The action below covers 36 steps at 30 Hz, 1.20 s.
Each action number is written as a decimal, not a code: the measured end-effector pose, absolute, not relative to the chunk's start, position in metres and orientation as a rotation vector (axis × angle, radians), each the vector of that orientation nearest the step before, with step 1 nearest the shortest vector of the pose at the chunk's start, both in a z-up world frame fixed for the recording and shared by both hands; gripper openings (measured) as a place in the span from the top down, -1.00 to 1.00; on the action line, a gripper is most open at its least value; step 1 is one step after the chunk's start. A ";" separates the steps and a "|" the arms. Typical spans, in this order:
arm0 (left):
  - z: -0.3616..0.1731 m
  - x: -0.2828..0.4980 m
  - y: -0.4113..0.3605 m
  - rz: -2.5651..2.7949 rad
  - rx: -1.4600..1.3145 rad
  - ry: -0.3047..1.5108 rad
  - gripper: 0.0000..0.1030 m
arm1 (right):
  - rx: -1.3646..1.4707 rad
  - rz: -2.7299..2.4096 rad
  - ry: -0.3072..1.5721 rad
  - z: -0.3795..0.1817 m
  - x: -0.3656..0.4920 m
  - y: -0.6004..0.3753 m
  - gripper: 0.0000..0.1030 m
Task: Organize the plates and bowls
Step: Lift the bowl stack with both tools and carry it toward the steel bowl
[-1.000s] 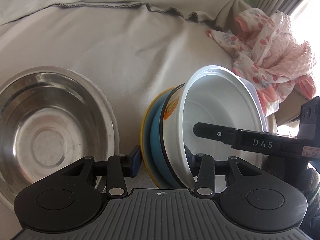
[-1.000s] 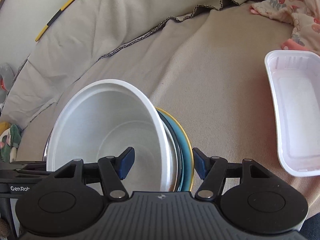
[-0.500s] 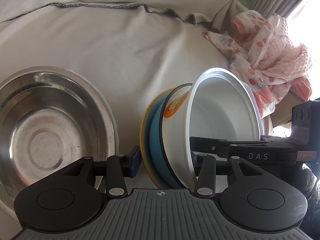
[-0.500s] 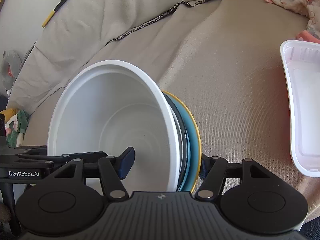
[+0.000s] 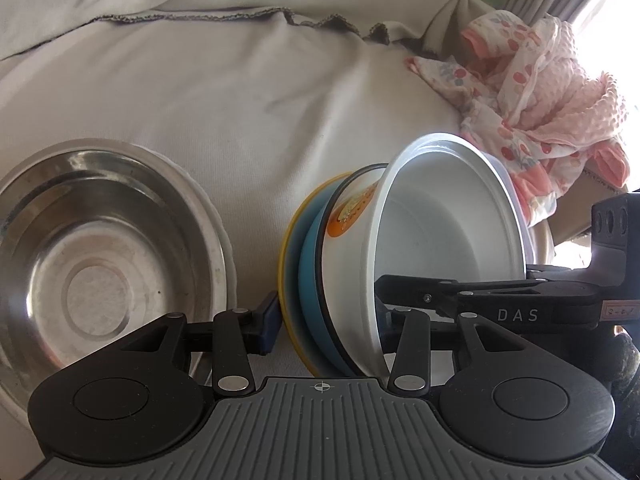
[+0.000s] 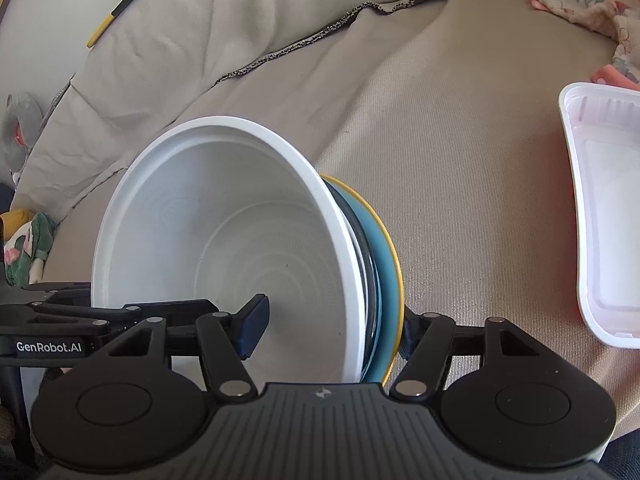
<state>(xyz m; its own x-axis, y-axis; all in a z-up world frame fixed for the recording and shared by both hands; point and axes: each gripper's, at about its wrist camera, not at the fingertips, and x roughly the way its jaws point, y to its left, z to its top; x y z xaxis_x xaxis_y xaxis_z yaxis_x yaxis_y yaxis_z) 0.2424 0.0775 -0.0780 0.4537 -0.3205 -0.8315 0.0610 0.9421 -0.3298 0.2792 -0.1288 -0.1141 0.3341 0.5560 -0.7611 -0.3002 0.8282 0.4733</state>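
A nested stack stands on edge: a white bowl (image 5: 448,232) inside a black-rimmed bowl with an orange print (image 5: 352,212), then a blue plate (image 5: 310,280) and a yellow plate (image 5: 286,264). My left gripper (image 5: 326,320) is shut on the stack's rims, one finger outside the yellow plate, the other inside the white bowl. My right gripper (image 6: 328,320) is shut on the same stack (image 6: 240,240) from the opposite side. A steel bowl (image 5: 96,256) lies to the left on the cloth.
A beige cloth (image 5: 240,100) covers the surface. Pink dotted fabric (image 5: 540,92) is bunched at the far right. A white plastic tray (image 6: 604,240) lies to the right in the right wrist view. A toy (image 6: 28,244) sits at the left edge.
The stack has been lifted and tilted further on edge, held by both grippers. The right gripper's jaws have closed onto the rims. The tray has slid toward the right edge of view.
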 end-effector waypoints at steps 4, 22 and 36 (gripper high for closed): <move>-0.078 0.243 0.077 -0.243 -0.263 1.073 0.11 | 0.245 0.566 1.092 -0.114 0.278 -0.127 -0.25; -0.070 0.259 0.086 -0.203 -0.365 1.092 0.18 | 0.341 0.449 0.997 -0.104 0.269 -0.138 -0.25; -0.072 0.248 0.106 -0.188 -0.453 1.060 0.21 | 0.386 0.429 1.026 -0.104 0.251 -0.136 -0.26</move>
